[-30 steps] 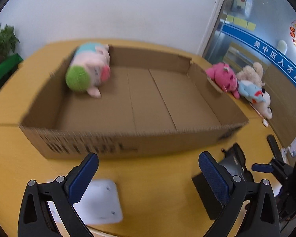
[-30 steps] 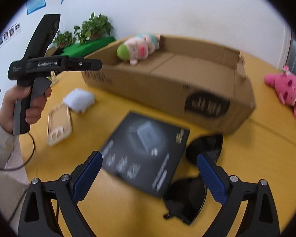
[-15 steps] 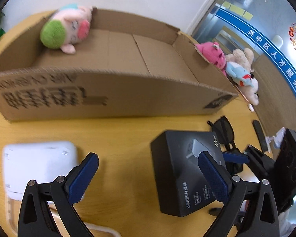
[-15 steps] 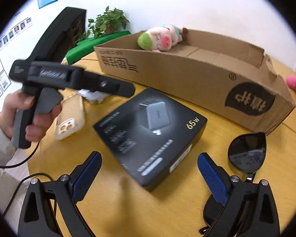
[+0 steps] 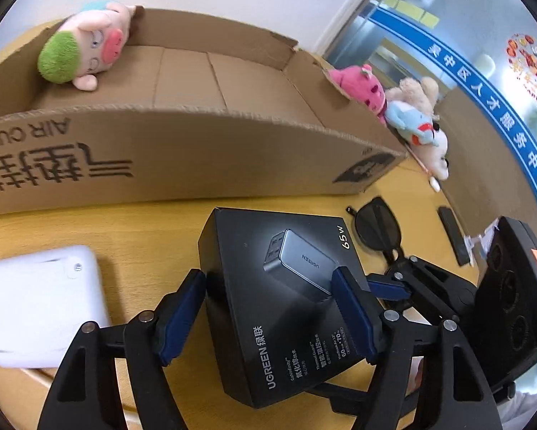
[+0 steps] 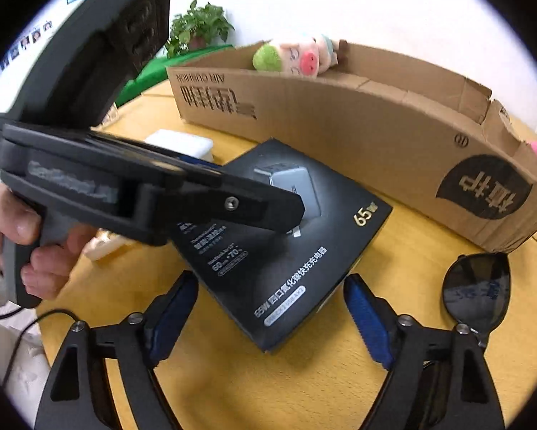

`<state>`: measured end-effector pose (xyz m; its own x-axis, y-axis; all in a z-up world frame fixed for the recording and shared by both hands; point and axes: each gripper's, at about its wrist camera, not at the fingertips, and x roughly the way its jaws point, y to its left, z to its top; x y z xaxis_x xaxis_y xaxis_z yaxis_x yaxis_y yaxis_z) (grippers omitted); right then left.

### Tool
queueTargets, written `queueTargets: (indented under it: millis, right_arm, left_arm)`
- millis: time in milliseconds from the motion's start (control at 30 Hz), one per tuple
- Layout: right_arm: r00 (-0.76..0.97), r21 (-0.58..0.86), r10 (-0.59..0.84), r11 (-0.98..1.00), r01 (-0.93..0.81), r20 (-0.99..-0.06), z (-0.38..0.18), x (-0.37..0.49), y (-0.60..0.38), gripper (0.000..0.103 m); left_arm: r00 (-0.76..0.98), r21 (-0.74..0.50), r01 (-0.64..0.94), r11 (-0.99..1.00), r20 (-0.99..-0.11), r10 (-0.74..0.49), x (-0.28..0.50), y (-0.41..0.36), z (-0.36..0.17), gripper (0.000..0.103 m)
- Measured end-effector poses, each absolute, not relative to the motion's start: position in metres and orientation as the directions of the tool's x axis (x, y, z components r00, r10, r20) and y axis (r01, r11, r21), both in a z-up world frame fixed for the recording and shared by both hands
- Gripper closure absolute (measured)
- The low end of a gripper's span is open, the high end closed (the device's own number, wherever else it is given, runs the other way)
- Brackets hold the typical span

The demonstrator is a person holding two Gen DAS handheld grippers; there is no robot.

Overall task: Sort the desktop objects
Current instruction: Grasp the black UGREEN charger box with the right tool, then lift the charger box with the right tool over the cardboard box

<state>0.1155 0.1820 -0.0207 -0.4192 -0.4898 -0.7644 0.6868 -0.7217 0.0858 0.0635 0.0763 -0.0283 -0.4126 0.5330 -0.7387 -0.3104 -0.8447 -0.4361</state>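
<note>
A black charger box (image 5: pixel 286 286) lies on the yellow table in front of a long cardboard box (image 5: pixel 182 150). My left gripper (image 5: pixel 268 308) straddles the black box, its blue pads against both sides. In the right wrist view the left gripper's body (image 6: pixel 150 193) lies across the black box (image 6: pixel 297 247). My right gripper (image 6: pixel 268 311) is open and empty just short of the box's near corner. A pink pig plush (image 5: pixel 85 50) lies in the cardboard box's far left corner (image 6: pixel 297 57).
Black sunglasses (image 6: pixel 476 290) lie right of the black box. A white flat device (image 5: pixel 39 304) lies to its left, over a phone case (image 6: pixel 103 247). Pink and blue plush toys (image 5: pixel 386 104) sit beyond the carton's right end. A black remote (image 5: pixel 455 236) lies far right.
My left gripper has come down and to the right from the carton onto the black box and narrowed around it. My right gripper has drawn closer to the box.
</note>
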Motion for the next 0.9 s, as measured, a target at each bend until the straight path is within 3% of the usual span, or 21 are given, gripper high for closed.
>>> queueTargets:
  millis: [333,767,900]
  right_arm:
    - [-0.585,-0.050,-0.542,-0.706,0.706,-0.603,0.073,0.121,0.177,0.021]
    - [-0.744,-0.271,-0.582,-0.696,0.665,-0.329,0.252,0.063,0.160,0.021]
    - [-0.756,-0.291,-0.590,-0.699,0.654,-0.281,0.300,0.035,0.156,0.021]
  left_arm:
    - [-0.620,-0.361,-0.356,-0.862,-0.599,0.507,0.060,0.059,0.082,0.033]
    - [-0.830,-0.167,-0.432,-0.886,-0.310,0.463,0.005,0.052,0.280,0.033]
    - [-0.845,-0.147,-0.438,-0.887,-0.270,0.462,-0.021,0.049,0.321,0.033]
